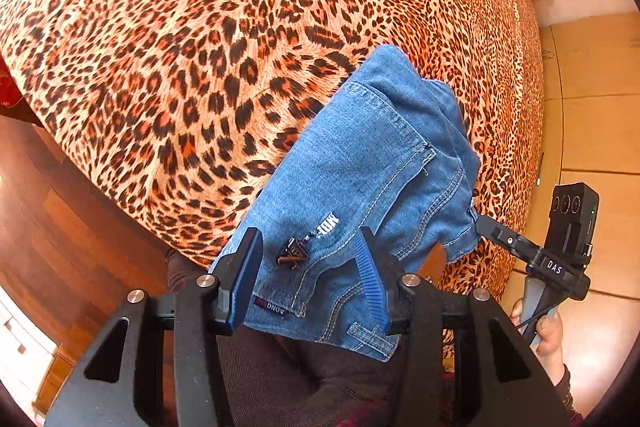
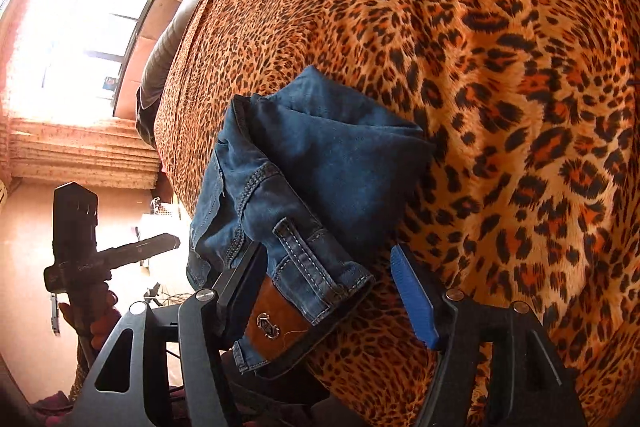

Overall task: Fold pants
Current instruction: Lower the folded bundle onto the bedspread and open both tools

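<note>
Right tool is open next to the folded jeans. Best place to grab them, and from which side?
Probably the waistband corner with the brown leather patch. It sticks out of the folded jeans as a flat, stiff, stitched edge, right between the right tool's open pads. Come in along the bedspread from the near edge, clamping across the band's thickness.

Both grippers are matte black frames with triangular cut-outs and round silver screws at the joints. The left gripper has ribbed blue pads. At three o'clock of it, the right gripper shows white "DAS" lettering and a boxy black camera block. The person's hand has a dark sleeve cuff.
</note>
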Demonstrator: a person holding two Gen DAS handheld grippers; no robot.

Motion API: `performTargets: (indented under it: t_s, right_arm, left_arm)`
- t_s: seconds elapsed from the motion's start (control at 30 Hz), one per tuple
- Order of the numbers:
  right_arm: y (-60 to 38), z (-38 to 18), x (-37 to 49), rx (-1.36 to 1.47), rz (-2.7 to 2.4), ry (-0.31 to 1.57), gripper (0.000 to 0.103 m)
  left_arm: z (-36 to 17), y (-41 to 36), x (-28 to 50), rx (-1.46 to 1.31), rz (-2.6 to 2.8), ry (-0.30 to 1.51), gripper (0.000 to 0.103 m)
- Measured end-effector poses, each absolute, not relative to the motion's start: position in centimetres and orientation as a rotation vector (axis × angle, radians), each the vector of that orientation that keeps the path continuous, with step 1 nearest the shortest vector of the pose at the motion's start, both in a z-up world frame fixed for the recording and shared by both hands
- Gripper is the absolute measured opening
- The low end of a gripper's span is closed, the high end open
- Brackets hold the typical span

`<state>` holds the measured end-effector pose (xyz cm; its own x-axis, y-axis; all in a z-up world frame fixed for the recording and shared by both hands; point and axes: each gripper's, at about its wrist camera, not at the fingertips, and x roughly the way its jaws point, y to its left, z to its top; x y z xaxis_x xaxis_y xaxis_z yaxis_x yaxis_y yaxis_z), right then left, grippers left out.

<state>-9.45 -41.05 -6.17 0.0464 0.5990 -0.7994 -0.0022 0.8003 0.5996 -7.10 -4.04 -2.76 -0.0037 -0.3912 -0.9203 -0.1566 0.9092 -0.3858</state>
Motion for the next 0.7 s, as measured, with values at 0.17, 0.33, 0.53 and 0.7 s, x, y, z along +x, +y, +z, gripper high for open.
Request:
performTargets:
  t_s: [0.17,0.33,0.53,0.7]
  right_arm:
    - [-39.5,-5.4,-10.1,0.47,0.408,1.381,0.021]
    - [-38.5,-5.2,-9.4,0.455,0.263,1.431,0.032]
    - [-40.7,-4.2,-13.1,0.804,0.15,1.291,0.068]
    - [-39.3,-6.8,-16.2,0.9,-0.018,1.258,0.068]
  left_arm:
    - [-5.0,-5.7,-5.8,-0.297,-0.29,1.645,0.046]
    - [-2.9,-5.8,-4.3,-0.176,-0.466,1.634,0.046]
    - [-2.3,-5.7,-0.4,-0.074,-0.592,1.563,0.051]
    - [-4.1,-7.0,1.9,0.023,-0.591,1.563,0.051]
